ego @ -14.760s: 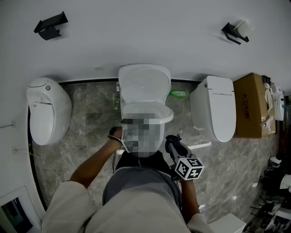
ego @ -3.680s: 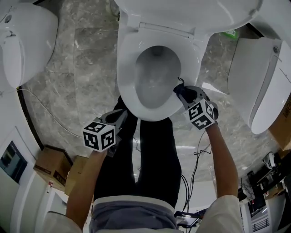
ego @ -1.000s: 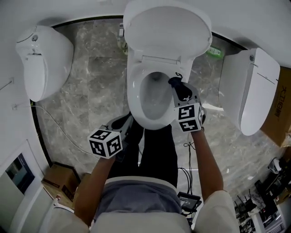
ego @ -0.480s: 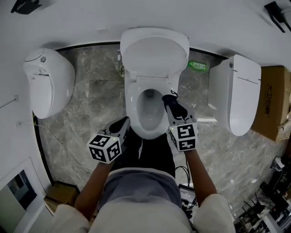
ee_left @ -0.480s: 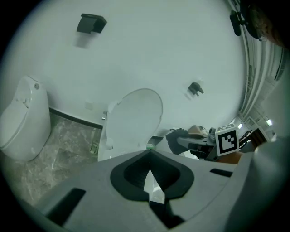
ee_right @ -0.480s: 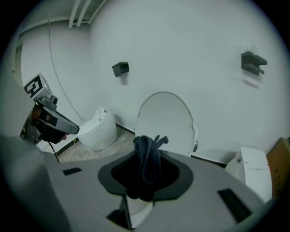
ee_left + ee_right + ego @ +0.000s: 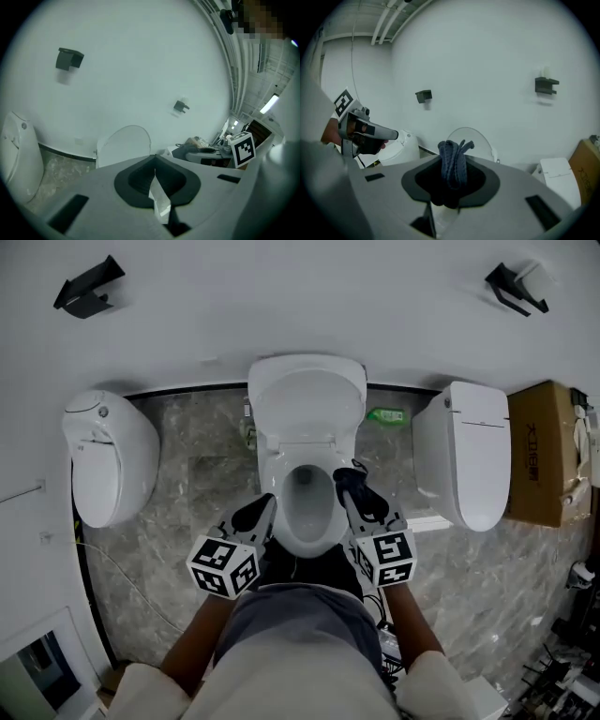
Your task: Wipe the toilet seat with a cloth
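Note:
The white toilet stands in the middle with its lid [image 7: 306, 397] raised and its seat [image 7: 274, 476] down around the bowl. My right gripper [image 7: 348, 474] hangs over the seat's right side, shut on a bunched dark blue cloth [image 7: 454, 161] that sticks out past the jaws. The left gripper [image 7: 263, 507] is beside the seat's front left, shut with nothing between its pads [image 7: 155, 174]. Both grippers are lifted clear of the seat and point toward the back wall. From the left gripper view the right gripper [image 7: 206, 152] shows at the right.
A second toilet [image 7: 108, 465] stands to the left and a third [image 7: 464, 451] to the right, with a cardboard box [image 7: 544, 451] beyond it. A green bottle [image 7: 384, 414] lies by the wall. Two dark brackets [image 7: 89, 287] [image 7: 516, 282] hang on the white wall.
Both grippers have risen off the toilet seat together, the cloth still in the right one. The head has lifted too, so the toilet looks smaller and more wall shows.

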Motion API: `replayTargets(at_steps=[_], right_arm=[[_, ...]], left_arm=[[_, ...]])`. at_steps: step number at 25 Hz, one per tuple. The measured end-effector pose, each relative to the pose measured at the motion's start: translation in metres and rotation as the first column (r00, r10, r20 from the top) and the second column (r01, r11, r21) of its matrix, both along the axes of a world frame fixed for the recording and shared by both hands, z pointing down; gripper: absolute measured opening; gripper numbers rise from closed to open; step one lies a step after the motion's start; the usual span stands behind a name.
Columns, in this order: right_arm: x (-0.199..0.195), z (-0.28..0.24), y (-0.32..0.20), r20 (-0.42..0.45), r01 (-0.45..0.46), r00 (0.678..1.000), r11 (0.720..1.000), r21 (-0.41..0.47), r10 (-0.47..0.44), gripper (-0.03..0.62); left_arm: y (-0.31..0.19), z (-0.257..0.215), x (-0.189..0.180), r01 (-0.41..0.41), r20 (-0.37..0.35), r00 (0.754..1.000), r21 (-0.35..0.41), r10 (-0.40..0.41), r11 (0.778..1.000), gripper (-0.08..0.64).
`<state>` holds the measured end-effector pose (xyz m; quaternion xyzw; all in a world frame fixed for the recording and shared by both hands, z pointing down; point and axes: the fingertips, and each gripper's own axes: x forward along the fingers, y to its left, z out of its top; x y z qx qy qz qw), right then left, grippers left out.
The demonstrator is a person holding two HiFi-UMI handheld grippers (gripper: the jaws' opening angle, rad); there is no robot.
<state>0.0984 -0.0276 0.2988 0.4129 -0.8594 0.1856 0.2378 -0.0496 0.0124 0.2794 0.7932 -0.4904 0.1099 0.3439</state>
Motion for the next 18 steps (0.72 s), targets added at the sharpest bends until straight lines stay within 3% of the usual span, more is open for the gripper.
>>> replayTargets(at_steps=[4, 8, 18], right_arm=[[0.007, -0.04, 0.005, 0.042, -0.044, 0.998, 0.997, 0.056, 0.041, 0.086], [0.016, -0.073, 0.013, 0.076, -0.064, 0.996, 0.992, 0.105, 0.056, 0.087], [0.019, -0.15, 0.033, 0.167, -0.094, 0.984, 0.975, 0.203, 0.06, 0.087]], left_arm=[[-0.006, -0.034, 0.005, -0.021, -0.011, 1.0, 0.085, 0.022, 0.996, 0.009], [-0.008, -0.062, 0.01, -0.053, 0.046, 0.998, 0.179, 0.046, 0.982, 0.009], [-0.004, -0.128, -0.019, 0.008, 0.022, 1.0, 0.311, -0.016, 0.95, 0.009]])
